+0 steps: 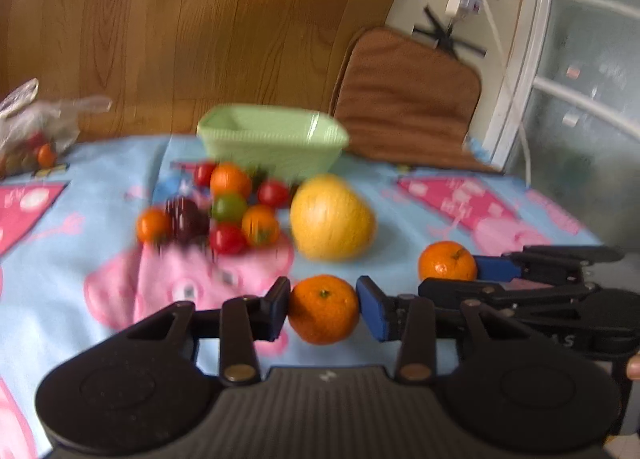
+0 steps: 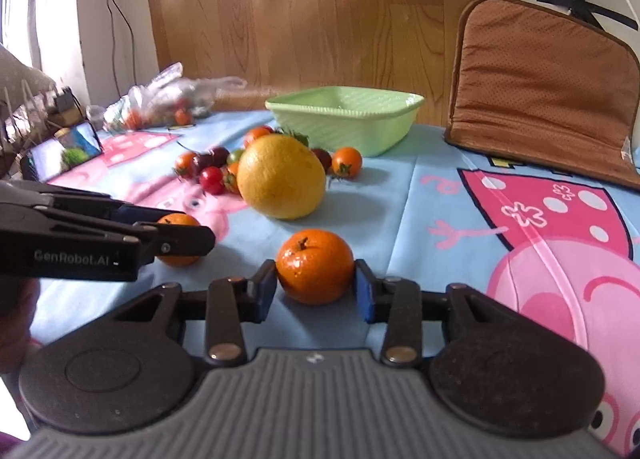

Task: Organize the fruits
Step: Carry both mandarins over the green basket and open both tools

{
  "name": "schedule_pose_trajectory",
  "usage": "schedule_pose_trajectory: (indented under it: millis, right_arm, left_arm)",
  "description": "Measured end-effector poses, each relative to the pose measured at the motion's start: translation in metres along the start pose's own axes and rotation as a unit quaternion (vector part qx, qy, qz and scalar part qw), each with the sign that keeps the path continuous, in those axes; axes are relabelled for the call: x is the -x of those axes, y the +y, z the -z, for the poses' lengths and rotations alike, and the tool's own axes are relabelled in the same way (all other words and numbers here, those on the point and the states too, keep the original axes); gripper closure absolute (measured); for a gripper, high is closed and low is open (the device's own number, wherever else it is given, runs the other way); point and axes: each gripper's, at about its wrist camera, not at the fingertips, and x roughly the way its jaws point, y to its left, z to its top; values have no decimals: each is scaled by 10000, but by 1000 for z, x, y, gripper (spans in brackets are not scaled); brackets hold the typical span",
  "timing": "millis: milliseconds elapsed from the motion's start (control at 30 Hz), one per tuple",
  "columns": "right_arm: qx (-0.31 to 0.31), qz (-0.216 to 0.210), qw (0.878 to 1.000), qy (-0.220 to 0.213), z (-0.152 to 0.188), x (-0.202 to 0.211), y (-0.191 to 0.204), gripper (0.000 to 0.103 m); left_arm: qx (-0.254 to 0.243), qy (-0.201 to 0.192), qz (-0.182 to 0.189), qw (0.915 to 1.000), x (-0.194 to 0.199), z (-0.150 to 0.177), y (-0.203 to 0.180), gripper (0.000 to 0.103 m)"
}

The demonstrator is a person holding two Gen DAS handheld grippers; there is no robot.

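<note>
Tangerine (image 1: 324, 309) sits clamped between left hand-held gripper (image 1: 324, 311) pads.

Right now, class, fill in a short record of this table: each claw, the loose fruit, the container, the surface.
left claw: shut on left tangerine
right claw: shut on right tangerine
large fruit: yellow grapefruit, loose, between the tangerines and the basket
small fruit: cherry tomatoes, mixed colours, piled beside the grapefruit
container: green basket, behind the fruit, appears empty
surface: cartoon tablecloth
</note>
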Motion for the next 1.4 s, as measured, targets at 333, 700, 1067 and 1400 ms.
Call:
schedule_pose_trajectory:
  millis: [333,700,1067,1400]
  right_arm:
    - [112,-171,9964,-824,-117,-61,-41,59]
    - [437,-7,9990,-62,-120,-166,-54,58]
    - [23,29,9980,-627,-100,-113,-69,59]
    - [-632,38,9978,179,-94,-143,-83,81]
  left_arm:
    - [-26,-603,-179,9980,-71,-126,34,65]
    - [20,76,-551,9985,-161,-139,64,64]
    - [508,23,-1135,9922,-146,-139,107,52]
    - [724,464,-497,9951,-161,-124,92,58]
